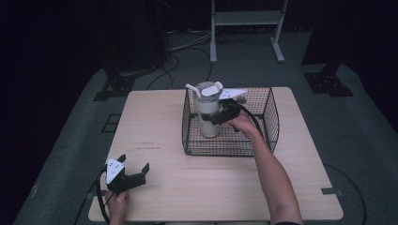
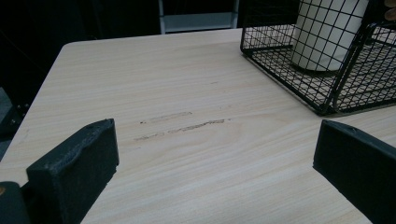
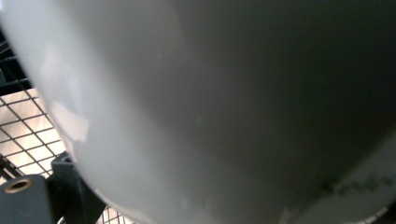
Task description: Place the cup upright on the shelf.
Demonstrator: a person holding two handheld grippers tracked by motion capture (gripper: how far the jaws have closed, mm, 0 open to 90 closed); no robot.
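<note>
Counter (image 1: 155, 126): pale wood. Black wire basket (image 1: 270, 117) sits on its far half. Inside the basket's left part stands a cream tumbler (image 1: 208, 115), long axis vertical, lid and straw pointing up. Right gripper (image 1: 221, 114) is at the tumbler's right side; fingers appear pressed around its body, though the close view is too blurred to confirm contact. Left gripper (image 1: 133, 173) rests well short of the basket, near the counter's front-left edge, fingers spread, empty.

Judgement: keep the tumbler vertical and clear the basket rim before moving sideways.

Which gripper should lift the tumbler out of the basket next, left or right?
Right. The right gripper is already inside the wire basket, up against the tumbler. The left gripper sits open near the table's front-left corner.
</note>
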